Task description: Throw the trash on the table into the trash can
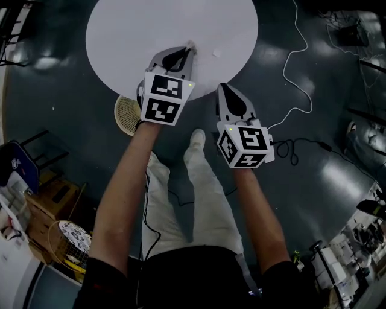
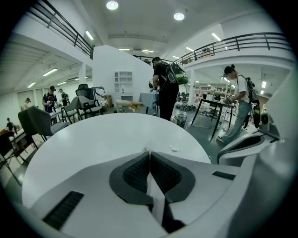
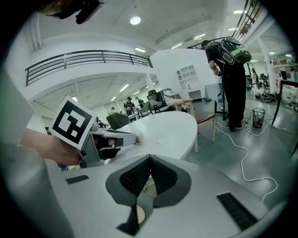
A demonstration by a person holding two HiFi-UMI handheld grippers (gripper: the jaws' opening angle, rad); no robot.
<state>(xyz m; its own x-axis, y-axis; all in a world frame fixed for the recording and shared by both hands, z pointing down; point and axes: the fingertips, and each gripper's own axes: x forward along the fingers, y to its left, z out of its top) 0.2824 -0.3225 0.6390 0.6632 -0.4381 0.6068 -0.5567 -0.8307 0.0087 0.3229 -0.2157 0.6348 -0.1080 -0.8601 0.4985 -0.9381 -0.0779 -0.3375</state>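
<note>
The left gripper (image 1: 188,48) is closed on a small white scrap (image 1: 191,43) over the round white bench (image 1: 120,36). A second scrap (image 1: 217,53) lies on the bench near it, at about 4 o'clock. The right gripper (image 1: 224,87) is closed and empty, just off the bench edge at 5 o'clock. The mesh trash can (image 1: 126,114) sits at 7 o'clock.

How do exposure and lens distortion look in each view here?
Head view: dim overall, the white table near blown out, glare patches on the dark floor. Left gripper view: strong fisheye, railings bowed, black corners, ceiling lights clipped. Right gripper view: same fisheye; the paper scrap in the left gripper barely resolves.
</note>
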